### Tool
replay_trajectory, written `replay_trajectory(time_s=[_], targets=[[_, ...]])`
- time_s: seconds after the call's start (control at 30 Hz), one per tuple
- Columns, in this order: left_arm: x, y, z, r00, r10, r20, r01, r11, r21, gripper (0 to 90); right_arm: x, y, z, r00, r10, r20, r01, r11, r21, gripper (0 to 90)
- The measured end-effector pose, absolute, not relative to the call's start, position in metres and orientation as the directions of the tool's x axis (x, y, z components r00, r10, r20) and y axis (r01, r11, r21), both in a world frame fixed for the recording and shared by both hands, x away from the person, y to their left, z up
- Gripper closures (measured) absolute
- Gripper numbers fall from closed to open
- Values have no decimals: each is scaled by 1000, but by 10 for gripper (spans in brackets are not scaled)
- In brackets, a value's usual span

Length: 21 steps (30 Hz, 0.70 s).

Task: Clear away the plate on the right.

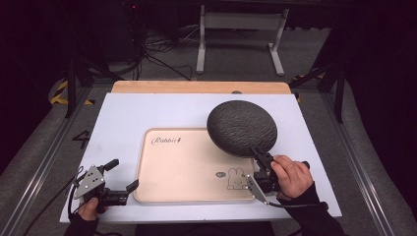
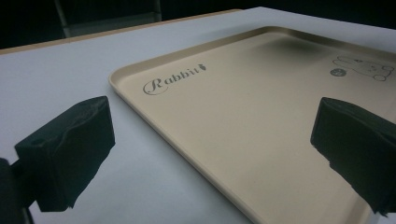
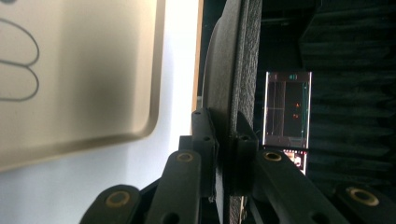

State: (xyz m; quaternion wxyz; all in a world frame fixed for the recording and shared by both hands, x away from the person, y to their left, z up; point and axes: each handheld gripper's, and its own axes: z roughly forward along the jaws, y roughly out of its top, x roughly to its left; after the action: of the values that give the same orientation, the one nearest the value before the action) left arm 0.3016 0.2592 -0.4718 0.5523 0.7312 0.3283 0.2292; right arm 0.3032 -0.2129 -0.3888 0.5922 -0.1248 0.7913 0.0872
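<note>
That dark textured disc (image 1: 241,128) looks thin, stiff and pretty light, pinched at its near rim by the right tongs (image 1: 259,156) and held tilted over the tray's (image 1: 182,172) far right corner, while the left tongs (image 1: 123,176) sit wide open by the tray's near-left edge.

Tray (image 1: 187,167) lies on the mat (image 1: 123,118), toward the near edge, mid-table. Disc (image 1: 242,128) held tilted above the tray's far right corner, its near rim clamped in the right gripper (image 1: 259,158), over the tray's right edge. Left gripper (image 1: 123,176) sits left of the tray, jaws spread astride its near left edge.
</note>
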Motion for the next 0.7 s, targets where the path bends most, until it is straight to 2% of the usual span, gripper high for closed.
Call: replay_trajectory(time_s=[0.7], targets=[[302,259,-472,680,733,-27,225,-174,959,4,299,-179,-389,-278,-100,-955,-398,917,19,841]])
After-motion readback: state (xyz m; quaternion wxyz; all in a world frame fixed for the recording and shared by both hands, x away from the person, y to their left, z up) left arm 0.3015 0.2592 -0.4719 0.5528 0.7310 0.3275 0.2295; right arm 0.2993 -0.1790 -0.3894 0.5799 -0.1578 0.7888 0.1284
